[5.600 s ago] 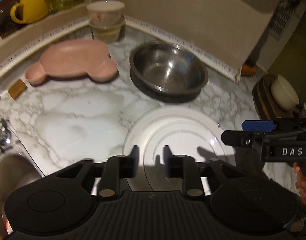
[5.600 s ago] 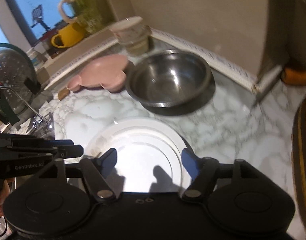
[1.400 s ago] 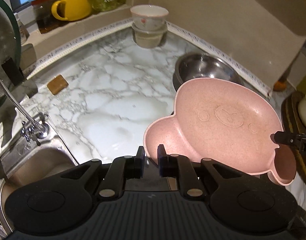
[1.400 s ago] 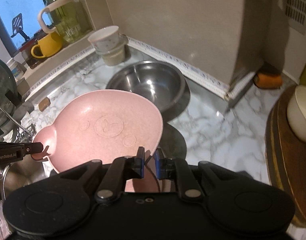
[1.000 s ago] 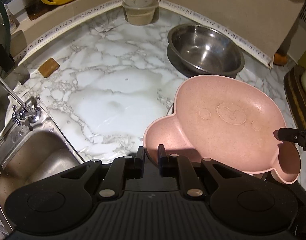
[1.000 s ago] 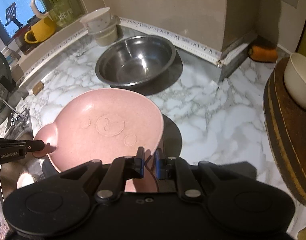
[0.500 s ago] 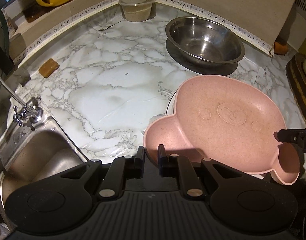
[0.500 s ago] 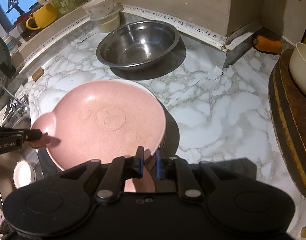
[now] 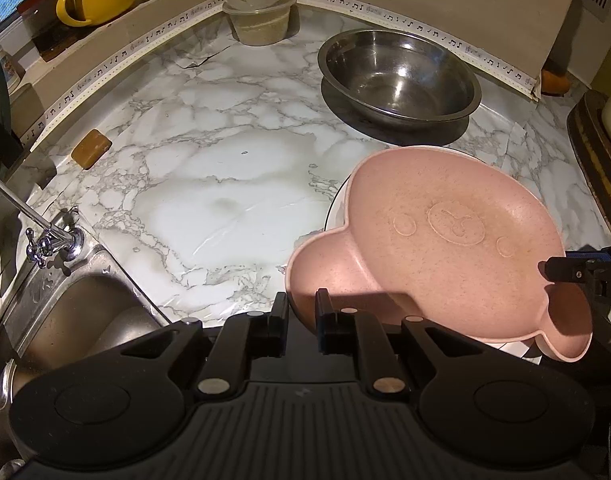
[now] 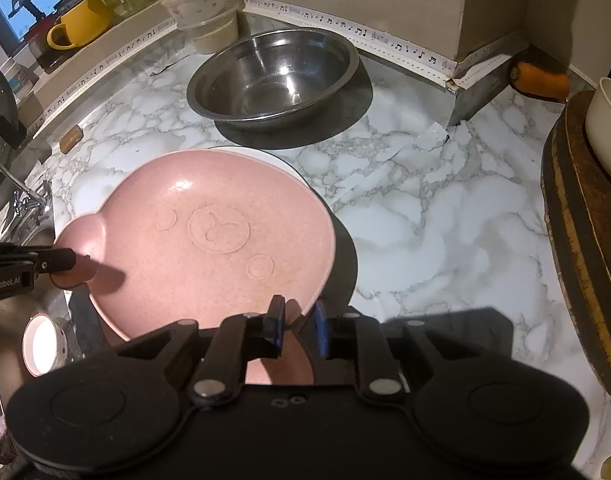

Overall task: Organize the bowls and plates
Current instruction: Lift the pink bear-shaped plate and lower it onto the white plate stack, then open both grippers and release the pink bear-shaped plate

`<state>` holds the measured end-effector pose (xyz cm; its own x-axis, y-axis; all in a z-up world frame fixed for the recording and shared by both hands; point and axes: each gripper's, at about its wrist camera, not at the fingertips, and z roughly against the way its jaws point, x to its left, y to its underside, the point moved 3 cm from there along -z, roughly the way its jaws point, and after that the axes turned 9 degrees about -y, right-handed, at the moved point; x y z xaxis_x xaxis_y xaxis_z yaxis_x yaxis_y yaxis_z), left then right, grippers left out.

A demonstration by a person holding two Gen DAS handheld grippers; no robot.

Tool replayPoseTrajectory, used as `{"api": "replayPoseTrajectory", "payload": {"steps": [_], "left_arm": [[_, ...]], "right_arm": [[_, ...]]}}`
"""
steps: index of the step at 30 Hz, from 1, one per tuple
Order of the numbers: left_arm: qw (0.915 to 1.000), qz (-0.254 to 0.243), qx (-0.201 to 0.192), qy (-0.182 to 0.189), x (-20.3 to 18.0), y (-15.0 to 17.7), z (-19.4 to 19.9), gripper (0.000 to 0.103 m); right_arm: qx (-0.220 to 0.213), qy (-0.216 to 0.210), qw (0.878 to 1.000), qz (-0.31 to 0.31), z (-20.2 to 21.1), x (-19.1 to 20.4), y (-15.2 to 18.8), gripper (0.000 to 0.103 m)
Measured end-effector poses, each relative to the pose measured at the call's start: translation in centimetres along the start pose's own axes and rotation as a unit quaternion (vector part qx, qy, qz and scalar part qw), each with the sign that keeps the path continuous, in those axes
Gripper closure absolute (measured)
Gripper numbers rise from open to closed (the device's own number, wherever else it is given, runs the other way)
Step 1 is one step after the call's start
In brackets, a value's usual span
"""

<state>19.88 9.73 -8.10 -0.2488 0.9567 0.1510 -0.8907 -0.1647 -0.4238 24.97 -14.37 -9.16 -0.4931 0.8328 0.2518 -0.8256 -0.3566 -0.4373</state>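
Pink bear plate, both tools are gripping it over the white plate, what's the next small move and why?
Probably lower it a little more, then release. The pink bear plate sits centred over the white plate, held at opposite ears by the left tool and right tool; contact isn't clear yet.

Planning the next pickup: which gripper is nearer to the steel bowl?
Right, slightly. The right gripper grips the pink plate at its ear nearer the steel bowl; the left gripper grips the ear by the sink.
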Motion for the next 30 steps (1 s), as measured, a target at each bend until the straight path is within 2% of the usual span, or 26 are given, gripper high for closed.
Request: {"api": "replayPoseTrajectory", "payload": {"steps": [7,13,15,27,28,29,30], "left_arm": [[0.9999,0.010,0.006,0.010,0.1,-0.1,0.0,0.089],[0.9995,0.020,0.019,0.016,0.5,0.1,-0.4,0.082],[0.9995,0.021,0.017,0.017,0.7,0.2,-0.3,0.076],[0.9996,0.023,0.005,0.015,1.0,0.1,0.4,0.073],[0.9996,0.025,0.004,0.015,1.0,0.2,0.6,0.071],[0.9995,0.027,0.003,0.018,1.0,0.1,0.8,0.062],[0.9994,0.028,-0.001,0.021,0.9,0.1,1.1,0.048]], "right_arm": [[-0.003,-0.002,1.000,0.000,0.2,0.0,-0.3,0.077],[-0.017,0.001,1.000,0.005,0.9,0.1,-0.8,0.072],[-0.021,0.002,1.000,0.005,1.1,0.0,-0.9,0.071],[-0.022,-0.002,1.000,0.005,1.5,0.3,-0.6,0.067],[-0.022,-0.003,1.000,0.006,1.5,0.5,-0.5,0.067],[-0.022,-0.004,1.000,0.007,1.5,0.6,-0.5,0.067],[-0.023,-0.005,1.000,0.009,1.6,0.7,-0.5,0.067]]}}
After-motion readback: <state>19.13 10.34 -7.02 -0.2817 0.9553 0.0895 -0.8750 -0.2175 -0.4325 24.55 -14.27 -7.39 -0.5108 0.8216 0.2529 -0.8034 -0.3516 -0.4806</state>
